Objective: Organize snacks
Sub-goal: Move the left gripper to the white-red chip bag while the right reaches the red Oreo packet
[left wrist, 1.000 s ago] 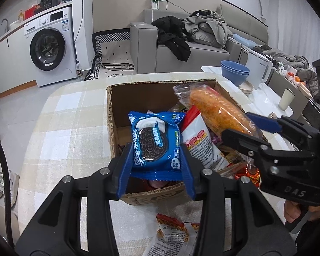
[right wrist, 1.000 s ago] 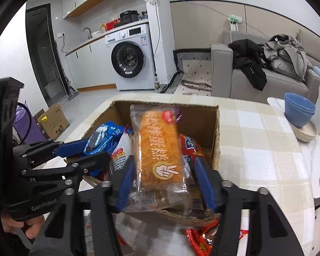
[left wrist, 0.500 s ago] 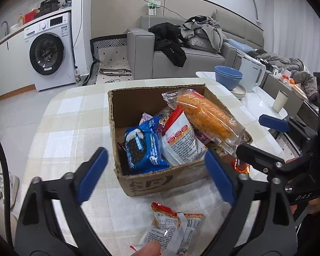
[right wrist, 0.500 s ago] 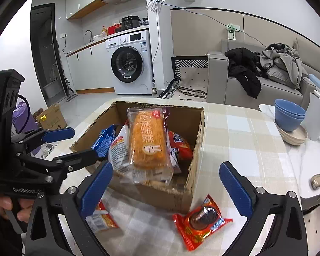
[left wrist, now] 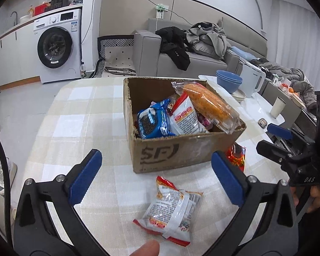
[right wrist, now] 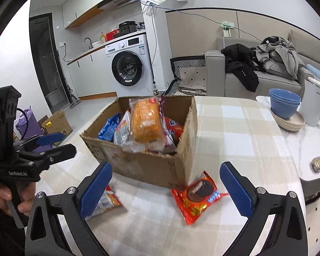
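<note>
**Both hand-held grippers spread before a filled snack box**

Left wrist view: the left hand-held gripper (left wrist: 156,178) is spread wide and holds nothing. Between its blue pads, on the checked worktop (left wrist: 79,128), lies a white-and-red snack bag (left wrist: 172,210), just short of the cardboard box (left wrist: 181,151). The box holds a blue cookie pack (left wrist: 152,123), a white packet (left wrist: 184,117) and an orange bread roll (left wrist: 209,106) leaning over the near rim; anything beneath them is hidden. A red cookie pack (left wrist: 236,154) peeks from behind the box corner, mostly covered. A fingertip is cut off at the bottom edge.

Right wrist view: the right hand-held gripper (right wrist: 167,188) is also spread and empty. The red cookie pack (right wrist: 197,195) lies in full sight between its pads, just beside the box (right wrist: 151,166). The snack bag (right wrist: 105,200) is half hidden behind the left pad. The box's contents are blurred, so the lettering cannot be read.
</note>
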A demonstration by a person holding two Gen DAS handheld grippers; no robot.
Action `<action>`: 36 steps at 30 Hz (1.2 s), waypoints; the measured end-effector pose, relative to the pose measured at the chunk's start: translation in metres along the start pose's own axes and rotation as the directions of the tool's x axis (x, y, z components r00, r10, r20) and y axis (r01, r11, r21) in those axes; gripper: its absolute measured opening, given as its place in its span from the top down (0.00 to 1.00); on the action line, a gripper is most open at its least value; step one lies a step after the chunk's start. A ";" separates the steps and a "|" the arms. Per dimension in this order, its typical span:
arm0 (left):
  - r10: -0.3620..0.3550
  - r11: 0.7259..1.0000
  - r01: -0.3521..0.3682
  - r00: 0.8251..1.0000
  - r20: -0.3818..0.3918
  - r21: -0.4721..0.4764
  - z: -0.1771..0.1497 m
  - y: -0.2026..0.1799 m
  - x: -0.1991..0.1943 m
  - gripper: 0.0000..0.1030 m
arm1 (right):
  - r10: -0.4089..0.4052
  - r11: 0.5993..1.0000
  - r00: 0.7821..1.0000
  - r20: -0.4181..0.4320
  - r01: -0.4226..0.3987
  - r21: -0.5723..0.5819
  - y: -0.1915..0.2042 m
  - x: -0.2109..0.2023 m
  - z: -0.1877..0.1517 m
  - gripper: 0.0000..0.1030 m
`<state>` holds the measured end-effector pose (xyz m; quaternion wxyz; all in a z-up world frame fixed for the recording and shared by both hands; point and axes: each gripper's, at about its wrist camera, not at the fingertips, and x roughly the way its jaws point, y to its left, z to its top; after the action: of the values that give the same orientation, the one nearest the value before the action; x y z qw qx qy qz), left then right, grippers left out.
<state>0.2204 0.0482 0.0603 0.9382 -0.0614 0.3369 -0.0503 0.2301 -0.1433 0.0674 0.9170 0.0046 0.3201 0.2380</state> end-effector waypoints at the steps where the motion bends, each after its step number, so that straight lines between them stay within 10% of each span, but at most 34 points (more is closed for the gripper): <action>1: 0.008 1.000 -0.008 1.000 0.003 0.002 -0.004 0.000 -0.004 0.01 | -0.005 1.000 1.000 -0.005 0.005 0.002 -0.001 -0.001 -0.004 0.00; 36: 0.054 0.985 -0.022 0.981 -0.186 0.173 -0.069 -0.023 0.033 0.01 | -0.085 0.984 0.969 -0.231 0.118 0.134 -0.045 0.061 -0.045 0.00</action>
<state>0.2004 0.0153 -0.0097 0.9044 0.0306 0.4203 -0.0666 0.2648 -0.1629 -0.0118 0.8831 0.0288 0.4381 0.1655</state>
